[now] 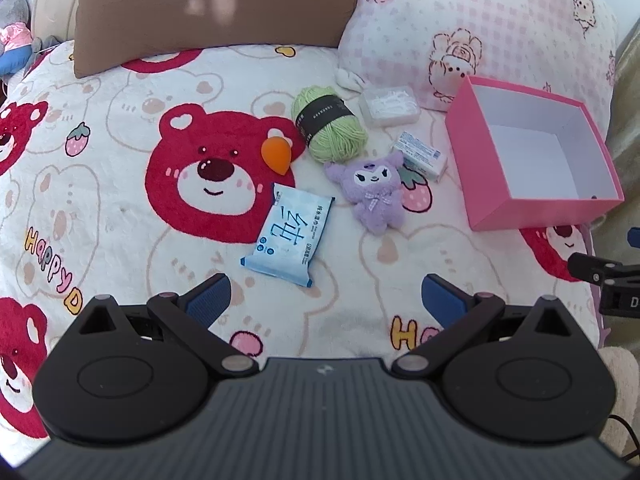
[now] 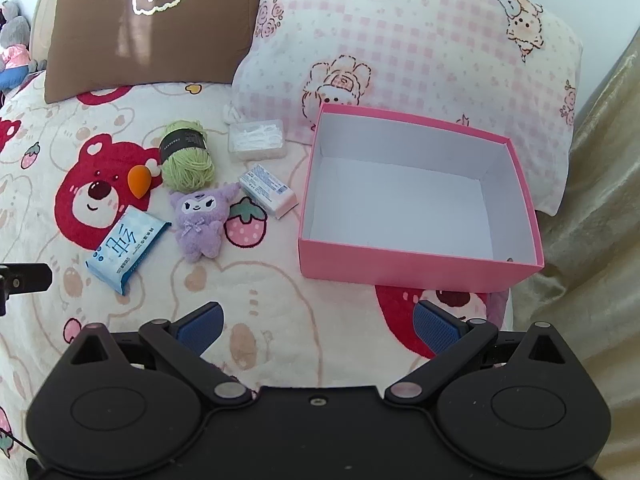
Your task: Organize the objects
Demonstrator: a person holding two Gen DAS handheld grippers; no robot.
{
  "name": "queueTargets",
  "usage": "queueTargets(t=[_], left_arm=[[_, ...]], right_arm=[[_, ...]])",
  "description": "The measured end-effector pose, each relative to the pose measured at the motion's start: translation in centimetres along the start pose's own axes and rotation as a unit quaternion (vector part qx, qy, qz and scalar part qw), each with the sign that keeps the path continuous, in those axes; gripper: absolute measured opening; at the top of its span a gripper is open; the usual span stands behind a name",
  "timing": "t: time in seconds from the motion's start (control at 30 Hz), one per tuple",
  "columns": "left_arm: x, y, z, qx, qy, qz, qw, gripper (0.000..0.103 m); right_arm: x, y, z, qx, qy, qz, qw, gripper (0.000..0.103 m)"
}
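While your left gripper [image 1: 324,300] and right gripper [image 2: 318,326] hover with fingers spread, holding nothing, the pink box [image 2: 416,268] sits open on the blanket [image 1: 120,240] — one dark speck inside is unclear. Left of it, the wipes pack [image 1: 288,234] lies diagonally.

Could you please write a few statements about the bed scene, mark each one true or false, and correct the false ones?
1. The pink box already holds the green yarn. False: the box holds none of the items; the yarn ball lies on the blanket.
2. Both grippers are open and hold nothing. True: left gripper, right gripper.
3. The purple plush lies between the wet wipes pack and the soap bar. True.
4. The orange sponge sits on the pink pillow. False: it rests on the blanket, next to the yarn.
5. The clear floss pick case lies inside the box. False: it lies outside, left of it.
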State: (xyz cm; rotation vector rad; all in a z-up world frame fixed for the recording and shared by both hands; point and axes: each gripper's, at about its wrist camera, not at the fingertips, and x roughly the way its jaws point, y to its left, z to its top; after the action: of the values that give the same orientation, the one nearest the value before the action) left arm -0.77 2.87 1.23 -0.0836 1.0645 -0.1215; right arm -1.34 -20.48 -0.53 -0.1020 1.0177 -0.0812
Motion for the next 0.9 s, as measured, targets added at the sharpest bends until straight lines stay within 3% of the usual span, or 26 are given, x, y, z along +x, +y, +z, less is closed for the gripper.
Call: queueTargets(t=[0.2, 0.37, 0.57, 0.7, 0.9], left_arm=[[-0.2, -0.1, 0.0, 0.01, 0.007, -0.013, 0.9998, 0.103], [-0.9, 0.1, -0.1, 0.022, 0.007, -0.002, 0.9997, 0.103], [-1.2, 0.4, -0.1, 0.013, 0.012, -0.007, 0.9998, 0.103], [-0.8, 0.7, -0.3, 0.0, 0.024, -0.034, 0.9991, 0.103], [0.1, 0.5, -0.1, 0.008, 0.019, -0.03, 0.9993, 0.102]], right_arm=[[0.0, 0.2, -0.3, 0.002, 0.003, -0.003, 1.0, 0.102], [0.0, 0.2, -0.4, 0.008, 0.005, 0.0, 1.0, 0.102], [-0.4, 0.4, -0.5, 0.003, 0.001, 0.001, 1.0, 0.102], [-0.5, 0.3, -0.5, 0.003, 0.0, 0.002, 1.0, 0.102], [-0.4, 0.7, -0.2, 0.004, -0.011, 0.005, 1.0, 0.102]])
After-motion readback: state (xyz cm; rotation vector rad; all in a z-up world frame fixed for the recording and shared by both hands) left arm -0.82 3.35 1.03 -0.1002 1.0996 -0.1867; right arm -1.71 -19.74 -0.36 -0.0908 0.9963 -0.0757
